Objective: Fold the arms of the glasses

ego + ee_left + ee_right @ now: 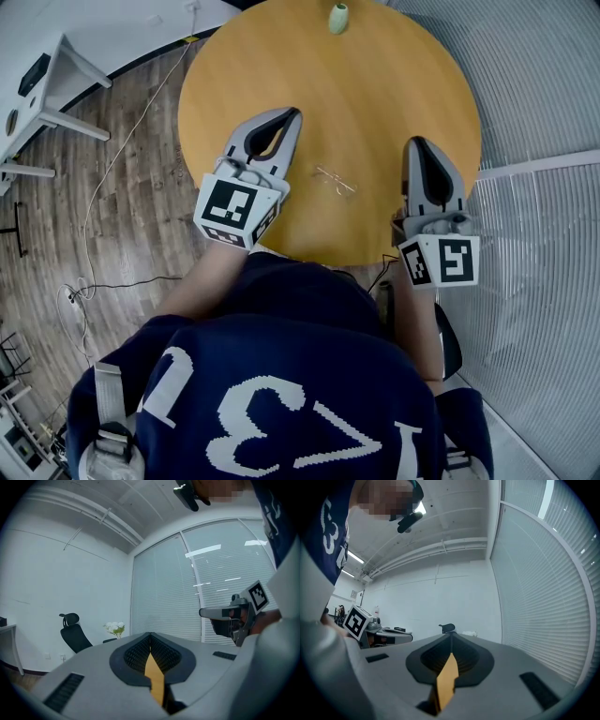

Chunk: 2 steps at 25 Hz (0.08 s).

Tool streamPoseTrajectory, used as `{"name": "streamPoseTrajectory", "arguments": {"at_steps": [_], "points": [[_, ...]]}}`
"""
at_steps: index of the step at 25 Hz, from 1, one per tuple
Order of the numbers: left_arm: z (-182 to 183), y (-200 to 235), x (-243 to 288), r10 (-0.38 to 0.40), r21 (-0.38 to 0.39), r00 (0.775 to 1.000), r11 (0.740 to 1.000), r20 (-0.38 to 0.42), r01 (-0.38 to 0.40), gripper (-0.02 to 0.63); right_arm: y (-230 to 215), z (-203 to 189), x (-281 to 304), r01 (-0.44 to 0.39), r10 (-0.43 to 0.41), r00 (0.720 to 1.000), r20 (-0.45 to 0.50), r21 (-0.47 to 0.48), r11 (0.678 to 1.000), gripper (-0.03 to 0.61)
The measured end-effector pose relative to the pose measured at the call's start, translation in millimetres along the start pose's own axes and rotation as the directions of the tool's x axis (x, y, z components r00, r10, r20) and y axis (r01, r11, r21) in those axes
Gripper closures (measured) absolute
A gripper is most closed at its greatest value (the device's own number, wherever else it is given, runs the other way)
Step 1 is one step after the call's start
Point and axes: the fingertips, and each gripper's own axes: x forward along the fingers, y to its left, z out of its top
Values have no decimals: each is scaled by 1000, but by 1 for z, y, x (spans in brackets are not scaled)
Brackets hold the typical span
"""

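Note:
A pair of thin wire-framed glasses (335, 180) lies on the round wooden table (375, 84), between my two grippers. My left gripper (292, 114) rests to the left of the glasses, shut and holding nothing, its tips pointing towards the table's far side. My right gripper (418, 142) rests to the right of them, also shut and empty. Neither touches the glasses. In the left gripper view the shut jaws (151, 637) fill the foreground and the right gripper (234, 616) shows beyond. In the right gripper view the jaws (451, 637) are shut, and the left gripper (370, 630) shows at the left.
A small pale green vase (338, 17) stands at the table's far edge. White window blinds (544, 103) run along the right. A cable (112, 169) trails over the wooden floor at the left, beside a white desk (42, 84). A black office chair (74, 637) stands by the wall.

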Motion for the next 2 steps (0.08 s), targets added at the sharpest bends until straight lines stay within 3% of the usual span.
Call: {"name": "streamPoseTrajectory", "arguments": {"at_steps": [2], "points": [[-1,-1,0,1,-4,1000,1000,-2,-1,598,0,0,-1,-3,3,1000,-2,-2,1000,546]]}}
